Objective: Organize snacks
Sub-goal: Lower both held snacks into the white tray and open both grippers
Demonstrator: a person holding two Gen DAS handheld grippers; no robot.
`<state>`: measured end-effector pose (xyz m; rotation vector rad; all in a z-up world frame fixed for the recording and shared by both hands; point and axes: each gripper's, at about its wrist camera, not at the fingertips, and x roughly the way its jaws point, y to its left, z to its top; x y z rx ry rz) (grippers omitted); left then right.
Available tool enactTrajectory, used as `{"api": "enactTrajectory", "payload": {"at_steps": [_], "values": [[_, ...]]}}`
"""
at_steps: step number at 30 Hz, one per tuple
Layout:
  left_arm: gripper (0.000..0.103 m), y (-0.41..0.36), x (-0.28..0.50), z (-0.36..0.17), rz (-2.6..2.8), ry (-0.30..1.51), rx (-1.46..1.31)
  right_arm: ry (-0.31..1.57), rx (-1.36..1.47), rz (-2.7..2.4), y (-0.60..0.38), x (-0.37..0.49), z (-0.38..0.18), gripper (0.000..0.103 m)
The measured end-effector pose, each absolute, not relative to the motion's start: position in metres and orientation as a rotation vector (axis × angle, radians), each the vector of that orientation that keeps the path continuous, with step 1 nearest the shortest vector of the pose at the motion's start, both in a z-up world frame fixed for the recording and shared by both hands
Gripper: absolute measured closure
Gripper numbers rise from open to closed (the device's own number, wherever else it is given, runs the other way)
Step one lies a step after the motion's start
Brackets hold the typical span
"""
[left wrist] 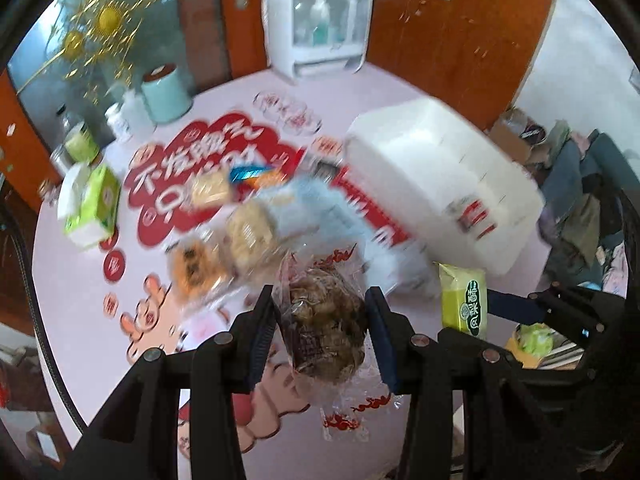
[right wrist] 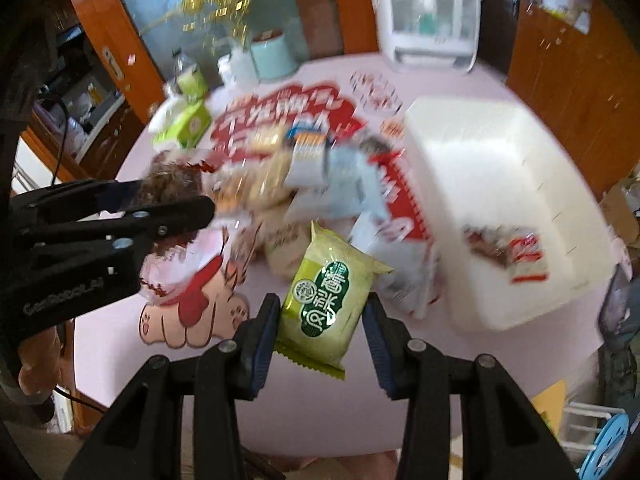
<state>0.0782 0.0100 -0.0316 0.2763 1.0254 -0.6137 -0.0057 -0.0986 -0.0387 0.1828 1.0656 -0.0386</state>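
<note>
My left gripper [left wrist: 320, 320] is shut on a clear packet of brown snacks [left wrist: 326, 328] and holds it above the pink table [left wrist: 80, 288]. In the right wrist view that left gripper [right wrist: 176, 208] shows at the left with the brown packet [right wrist: 172, 178]. My right gripper [right wrist: 322, 326] is shut on a green pastry packet [right wrist: 326, 298], also seen at the right of the left wrist view as a green packet [left wrist: 464, 300]. A heap of loose snack packets [left wrist: 240, 224] lies mid-table. A white bin [left wrist: 440, 184] stands to the right, with a red-and-white packet [right wrist: 508, 250] inside.
A green tissue box [left wrist: 90, 204], jars [left wrist: 80, 140] and a mint canister [left wrist: 166, 92] stand at the table's left back. A white cabinet with bottles [left wrist: 318, 28] sits at the back. Red stickers [left wrist: 180, 168] cover the tabletop. Clutter [left wrist: 580, 200] lies beyond the right edge.
</note>
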Motion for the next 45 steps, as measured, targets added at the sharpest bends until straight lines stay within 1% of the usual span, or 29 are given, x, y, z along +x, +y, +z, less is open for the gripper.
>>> {"api": "enactTrajectory", "payload": {"at_steps": [7,14,23,29,36,45], "values": [[0.060,-0.051,0.074,0.004,-0.675,0.948,0.255,0.956,0.175,-0.113,-0.151,-0.019,0.003,0.060],[0.060,-0.111,0.068,0.008,-0.681,0.937,0.289,0.899,0.229,-0.161,-0.217,-0.025,0.014,0.060],[0.060,-0.180,0.075,-0.008,-0.624,0.983,0.332,0.926,0.309,-0.149,-0.292,-0.013,-0.014,0.060],[0.060,-0.220,0.083,-0.022,-0.588,1.011,0.348,0.955,0.339,-0.128,-0.322,-0.005,-0.033,0.060],[0.060,-0.247,0.094,-0.036,-0.542,1.047,0.363,0.980,0.355,-0.112,-0.344,0.005,-0.047,0.060],[0.059,-0.258,0.106,-0.051,-0.498,1.081,0.375,1.015,0.373,-0.096,-0.357,0.016,-0.059,0.060]]}}
